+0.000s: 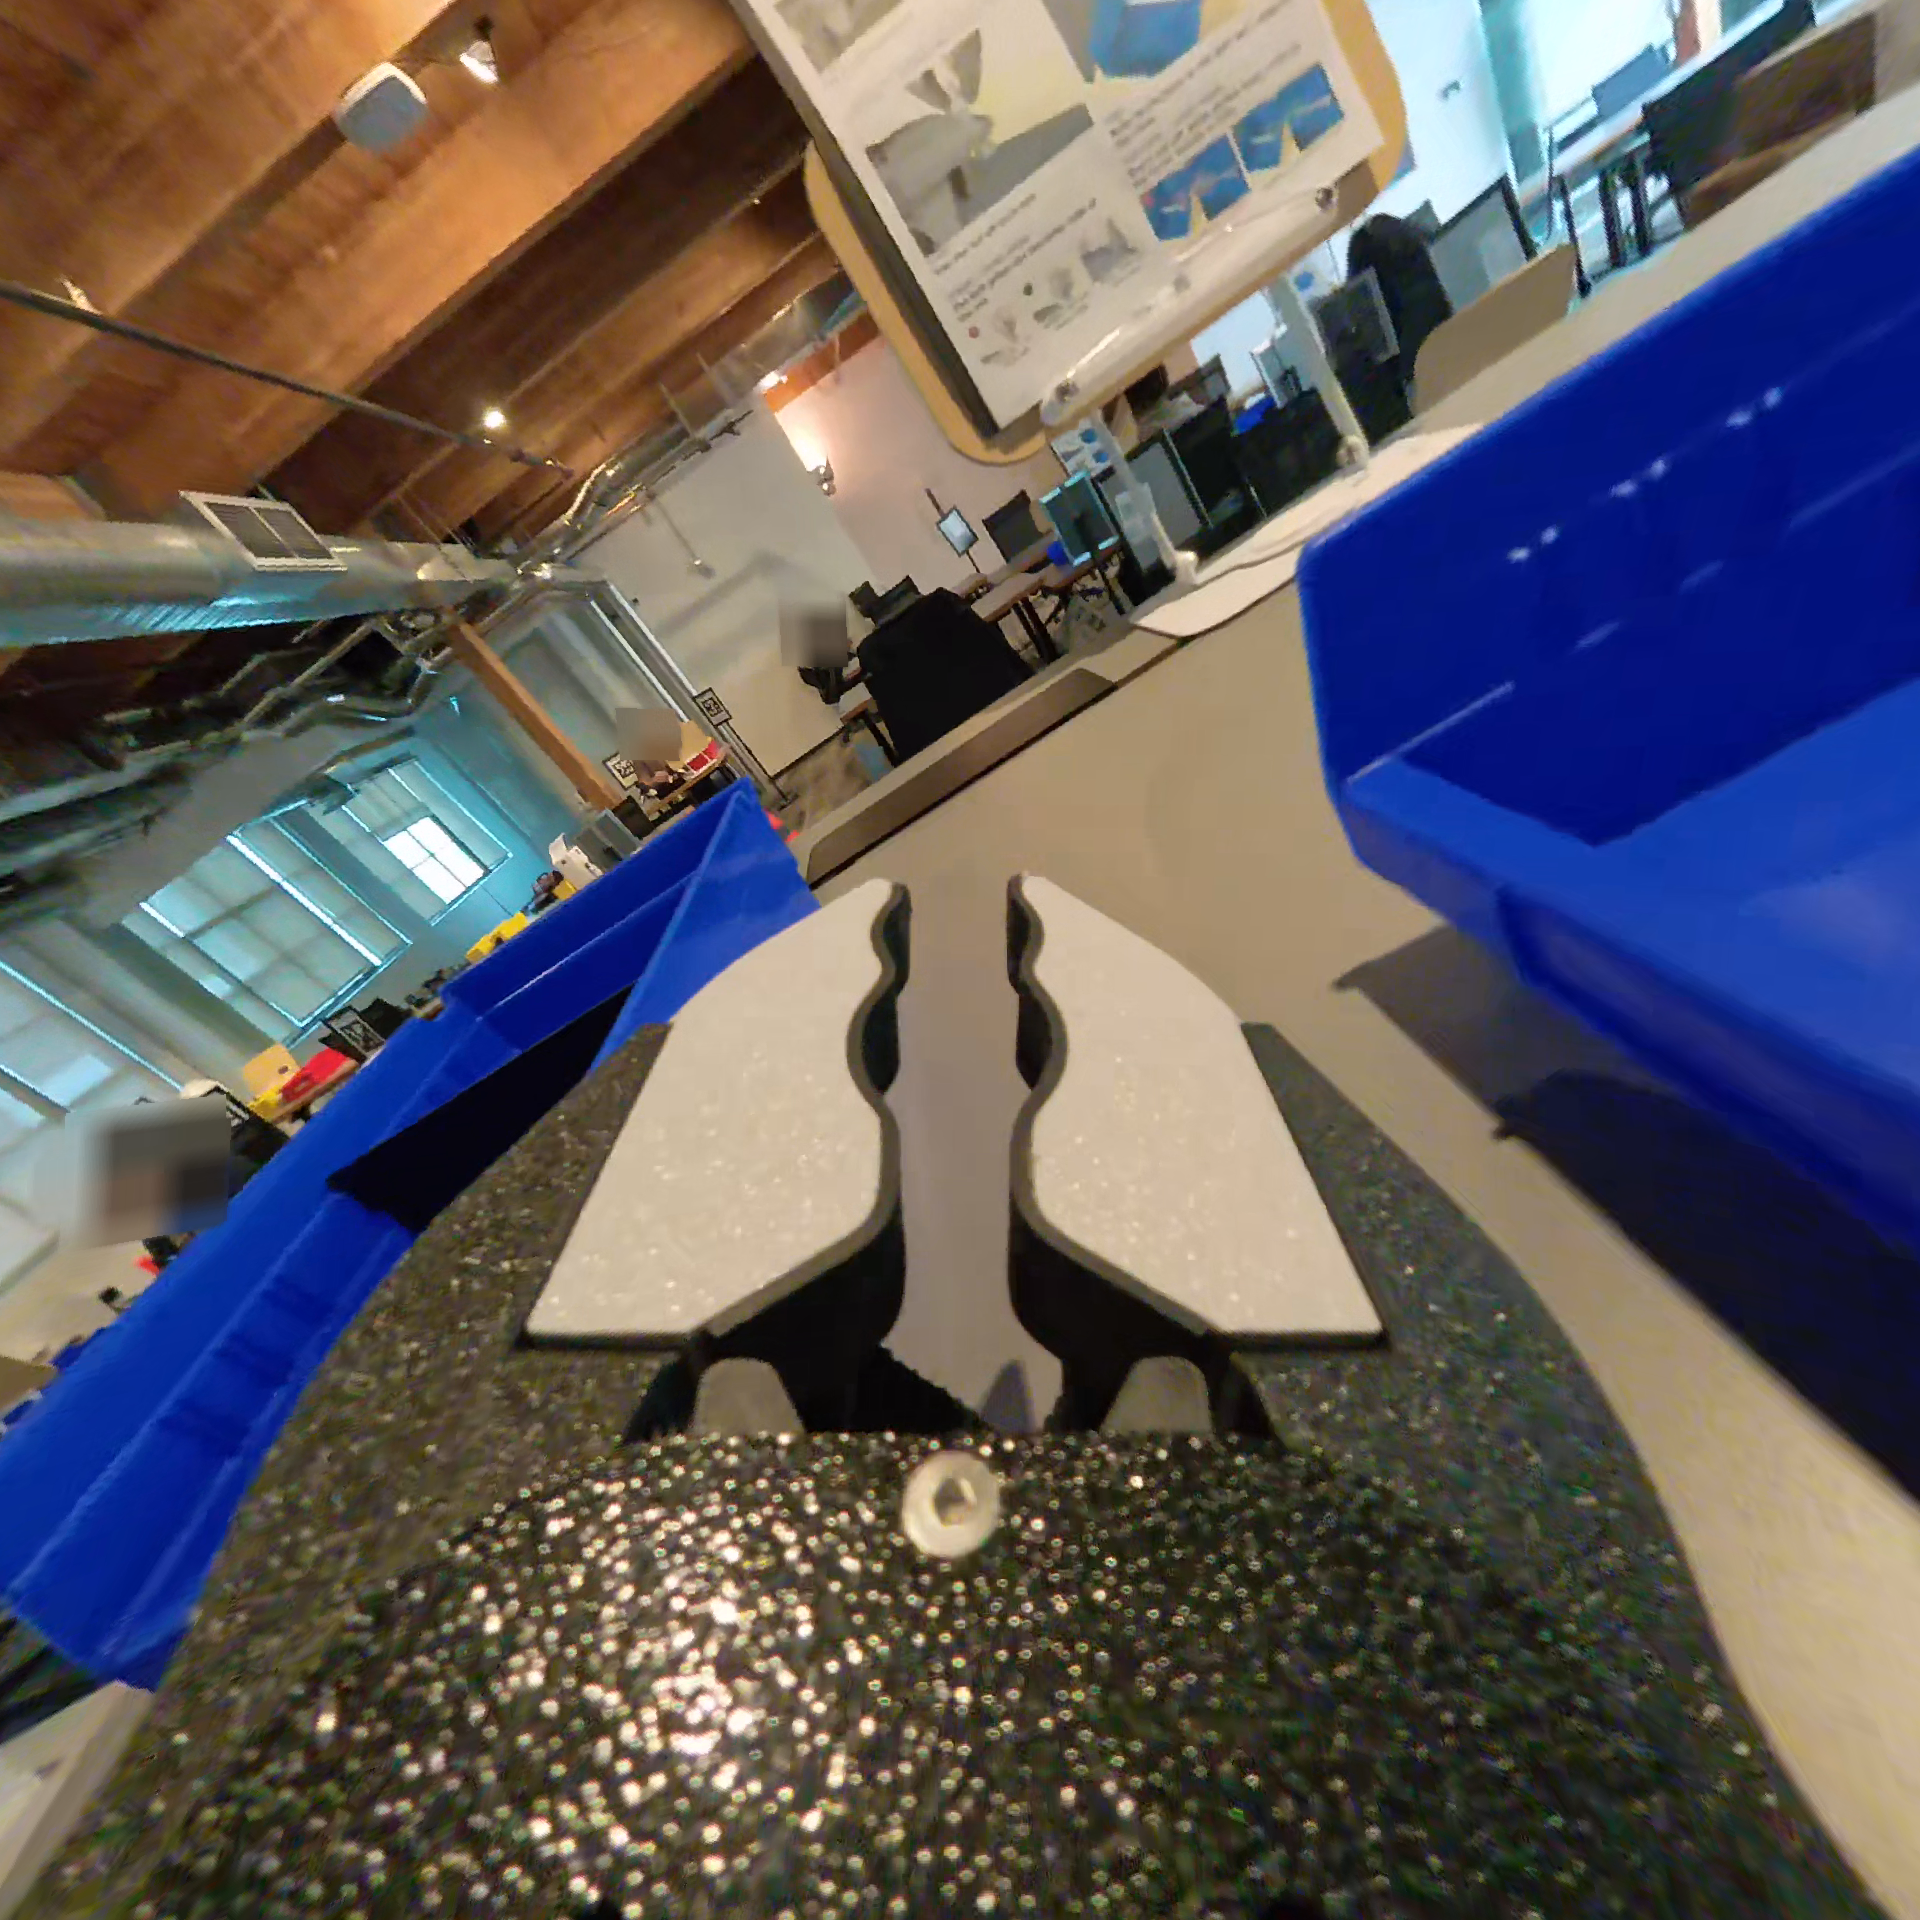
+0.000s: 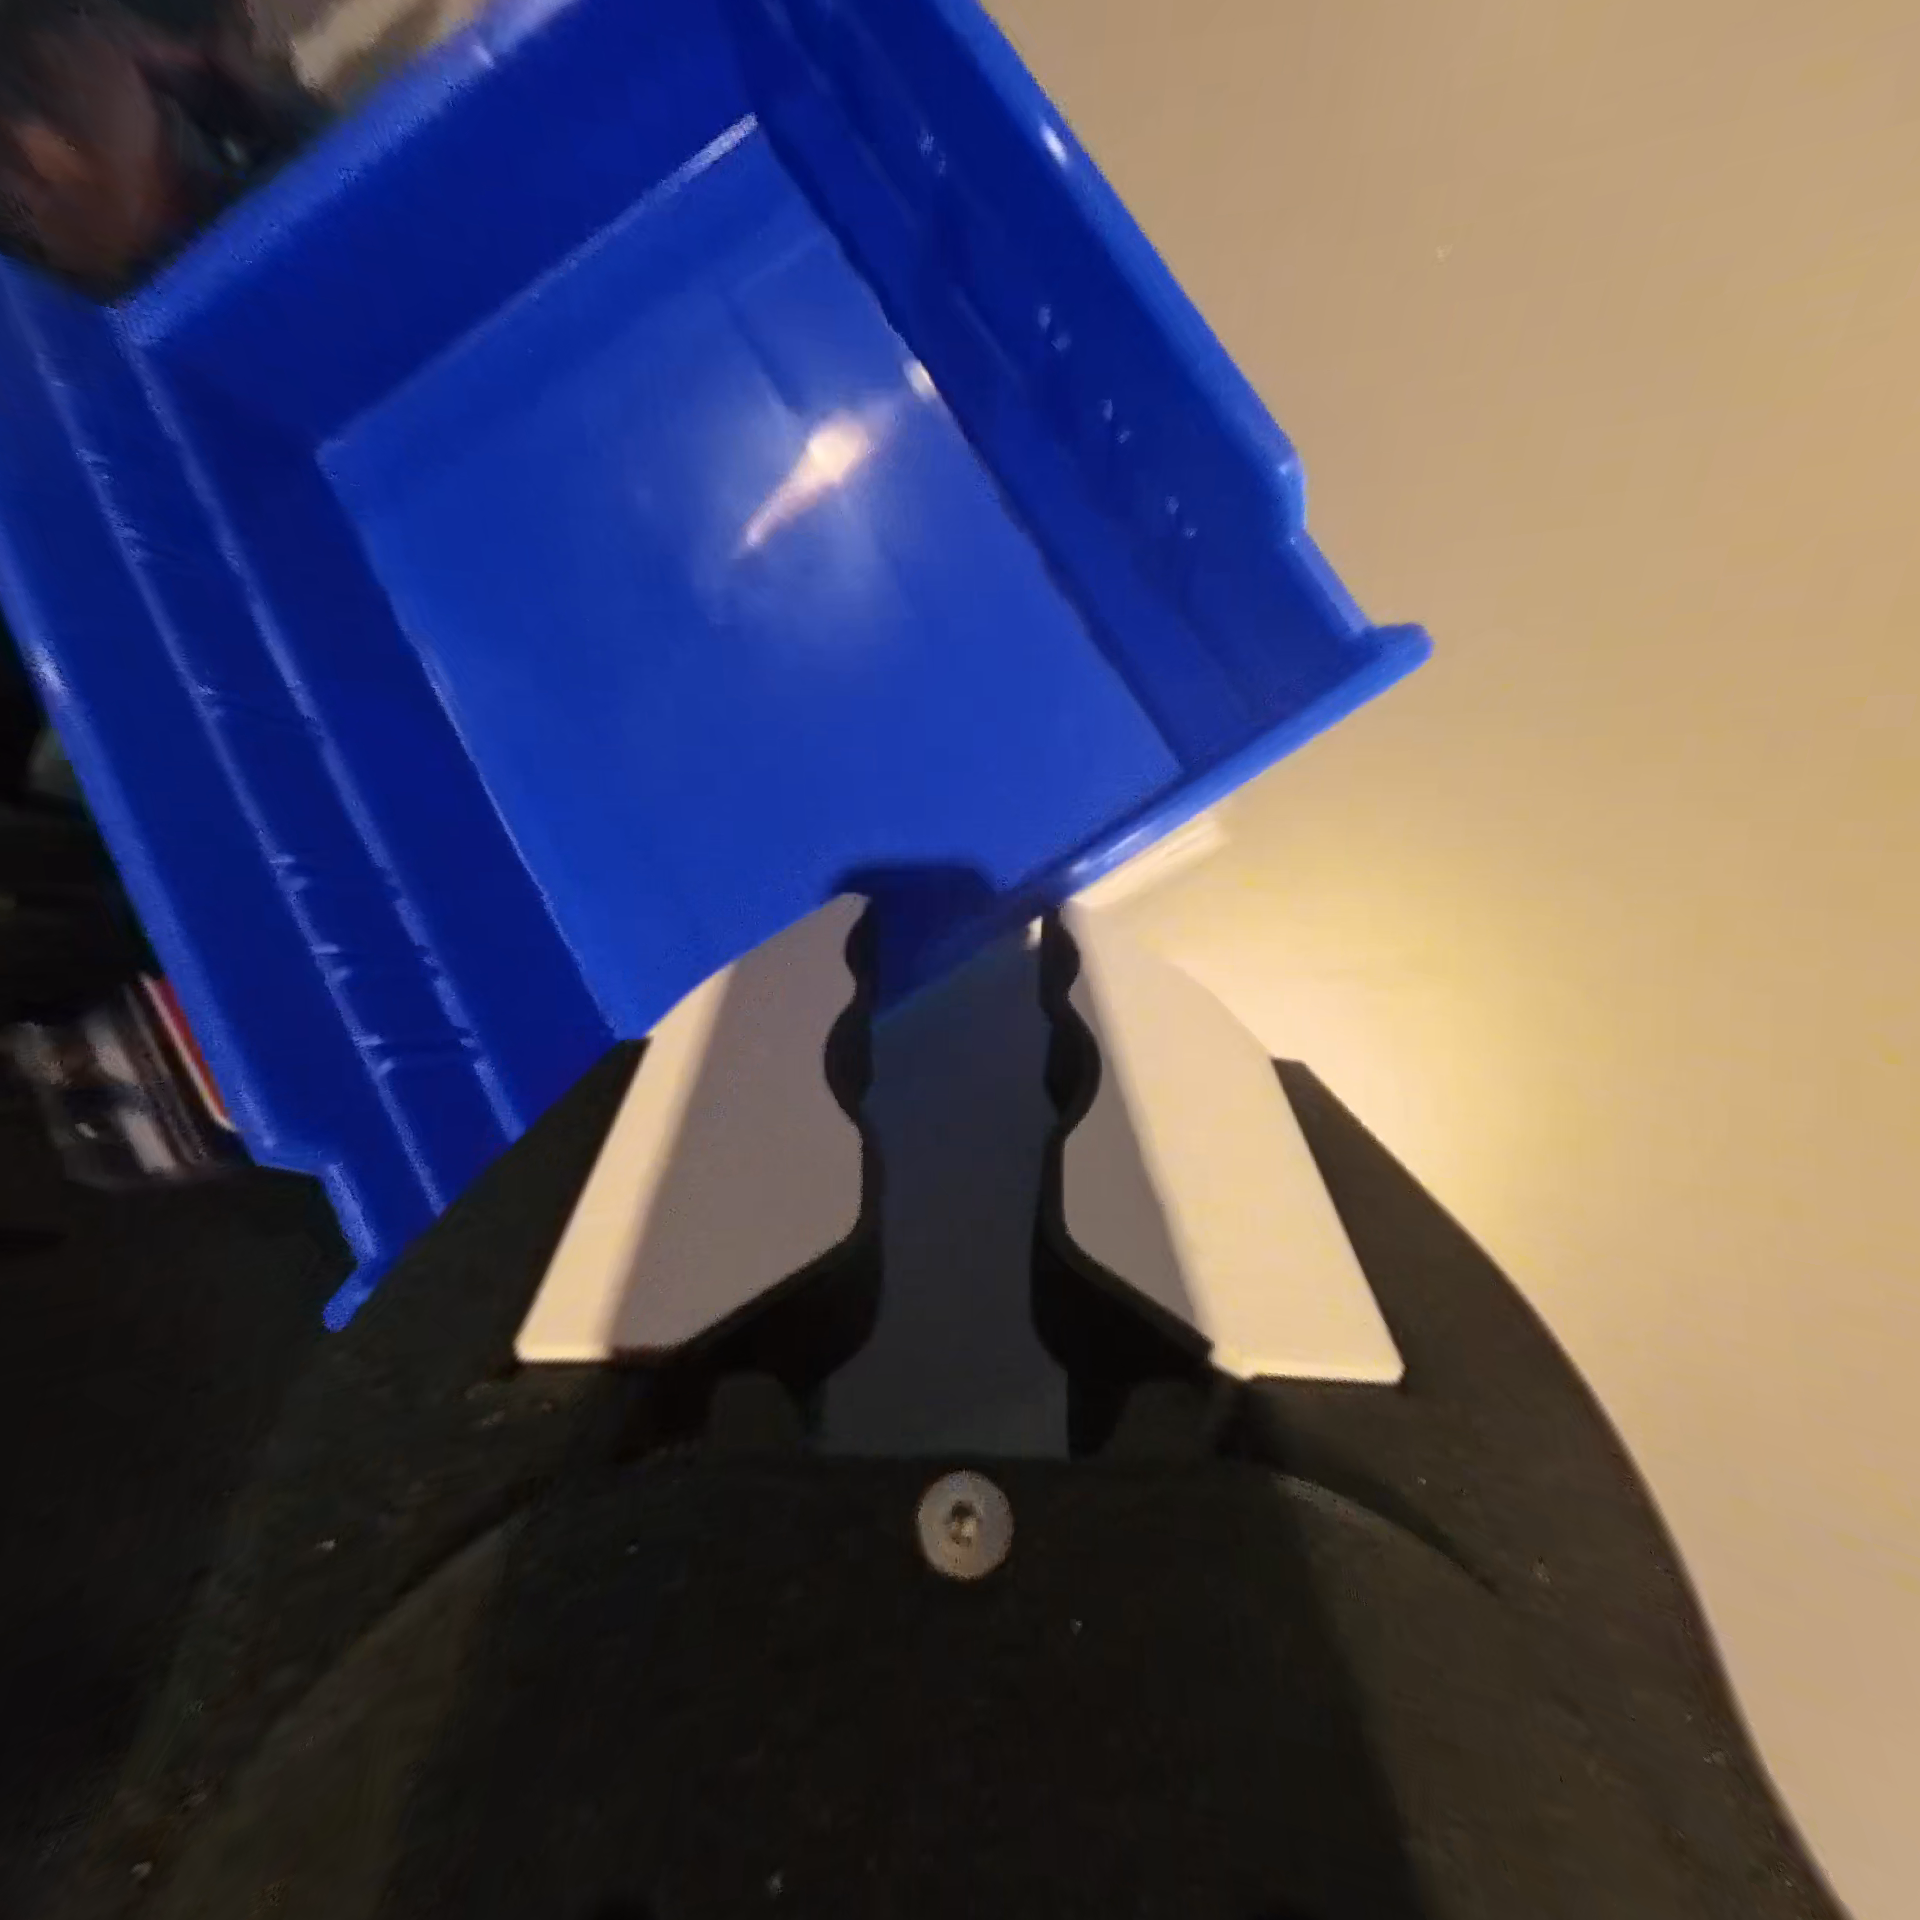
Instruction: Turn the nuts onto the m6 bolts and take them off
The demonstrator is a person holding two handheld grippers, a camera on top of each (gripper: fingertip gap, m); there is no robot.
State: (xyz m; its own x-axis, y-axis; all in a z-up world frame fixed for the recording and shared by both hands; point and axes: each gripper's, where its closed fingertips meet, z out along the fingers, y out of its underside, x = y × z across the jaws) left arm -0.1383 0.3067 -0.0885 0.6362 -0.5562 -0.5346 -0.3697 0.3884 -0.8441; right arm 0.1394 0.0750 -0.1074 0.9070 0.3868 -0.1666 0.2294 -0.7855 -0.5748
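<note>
Jaws of the right gripper [image 2: 951, 914] stand apart, astride the front lip of an empty blue bin [image 2: 748, 582]. Left gripper [image 1: 956, 894] likewise gapes, holding nothing, between two blue bins. Nuts and bolts unseen; judged small, hard, slippery: pinch across flats.

No writing can be read in either view. Far ahead of the left tongs and high up, a white poster [image 1: 1081, 156] with printed lines, grey pictures and blue diagrams hangs on a rounded wooden board; its print is too small and blurred to make out. Farther off, ahead and to the left, small black-and-white square marker signs [image 1: 711, 705] stand on posts.
</note>
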